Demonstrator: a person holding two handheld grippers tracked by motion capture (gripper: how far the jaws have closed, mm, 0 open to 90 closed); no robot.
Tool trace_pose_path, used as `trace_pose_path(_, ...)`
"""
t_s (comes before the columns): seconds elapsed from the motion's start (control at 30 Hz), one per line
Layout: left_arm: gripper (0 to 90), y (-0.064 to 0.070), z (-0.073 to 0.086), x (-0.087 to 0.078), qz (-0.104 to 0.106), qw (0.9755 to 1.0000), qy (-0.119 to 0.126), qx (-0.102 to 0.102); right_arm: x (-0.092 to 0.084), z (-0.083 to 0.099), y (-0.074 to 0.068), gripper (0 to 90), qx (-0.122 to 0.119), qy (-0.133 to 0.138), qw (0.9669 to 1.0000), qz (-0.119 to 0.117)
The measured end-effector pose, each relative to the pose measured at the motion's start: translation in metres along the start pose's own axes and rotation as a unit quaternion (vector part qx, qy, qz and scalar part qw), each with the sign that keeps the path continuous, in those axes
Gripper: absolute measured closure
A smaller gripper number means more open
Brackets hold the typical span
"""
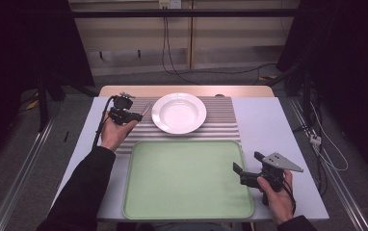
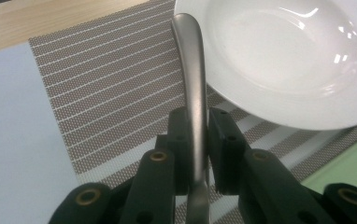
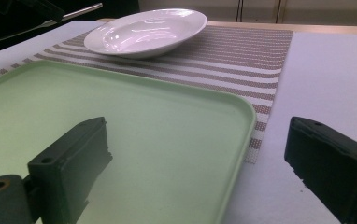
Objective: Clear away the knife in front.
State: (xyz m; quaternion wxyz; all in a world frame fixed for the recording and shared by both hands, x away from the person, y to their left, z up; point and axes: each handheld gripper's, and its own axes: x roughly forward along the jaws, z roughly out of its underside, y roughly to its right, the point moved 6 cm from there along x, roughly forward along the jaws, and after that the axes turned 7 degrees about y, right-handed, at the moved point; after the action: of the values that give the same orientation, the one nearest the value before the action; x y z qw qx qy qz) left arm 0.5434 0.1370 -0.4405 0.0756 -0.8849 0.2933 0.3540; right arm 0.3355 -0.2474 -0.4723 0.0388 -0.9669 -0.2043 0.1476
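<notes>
White plate (image 1: 179,113), green tray (image 1: 187,179); both unfilled

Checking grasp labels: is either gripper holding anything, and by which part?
The left gripper is shut on a metal utensil, clamped on its handle; which kind of utensil cannot be told. The right gripper is open over the green tray, holding nothing.

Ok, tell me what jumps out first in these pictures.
The big pale green tray lies nearest the person, with a white plate beyond it on a striped mat. The left gripper clamps a metal utensil handle beside the plate, while the right gripper waits open at the tray's right edge.
</notes>
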Motion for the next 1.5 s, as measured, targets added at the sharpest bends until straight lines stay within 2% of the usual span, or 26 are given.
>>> trace_pose_path(0.13, 79.8, 0.006, 0.002, -0.006, 0.006, 1.0000, 0.002, 0.001, 0.001, 0.000, 0.000, 6.5, 0.000, 0.000, 1.0000, 0.000)
trace_pose_path(0.47, 79.8, 0.020, 0.007, -0.017, 0.005, 0.9999, 0.002, 0.011, 0.001, 0.000, -0.001, 6.6, 0.000, -0.001, 1.0000, -0.001)
trace_pose_path(0.7, 79.8, 0.043, 0.011, -0.023, 0.014, 0.9993, 0.001, 0.035, 0.001, 0.000, 0.000, 6.7, -0.001, -0.002, 1.0000, -0.001)
trace_pose_path(0.73, 79.8, 0.046, 0.012, -0.024, 0.024, 0.9991, 0.002, 0.034, 0.001, 0.000, -0.001, 6.7, -0.001, -0.002, 1.0000, -0.001)
trace_pose_path(0.83, 79.8, 0.052, 0.013, -0.027, 0.024, 0.9991, 0.003, 0.036, 0.001, 0.000, -0.001, 6.7, -0.002, -0.002, 1.0000, -0.002)
trace_pose_path(0.93, 79.8, 0.061, 0.016, -0.029, 0.032, 0.9992, 0.008, 0.024, 0.001, 0.000, -0.001, 7.0, -0.002, -0.003, 1.0000, -0.002)
trace_pose_path(0.97, 79.8, 0.063, 0.017, -0.031, 0.035, 0.9990, 0.005, 0.029, 0.001, 0.000, -0.001, 7.0, -0.003, -0.003, 1.0000, -0.002)
trace_pose_path(1.03, 79.8, 0.069, 0.021, -0.032, 0.044, 0.9987, 0.001, 0.025, 0.001, 0.000, -0.001, 7.0, -0.004, -0.003, 1.0000, -0.003)
trace_pose_path(1.5, 79.8, 0.089, 0.033, -0.042, 0.050, 0.9976, -0.016, 0.044, 0.001, 0.000, -0.002, 7.0, -0.005, -0.003, 1.0000, -0.003)
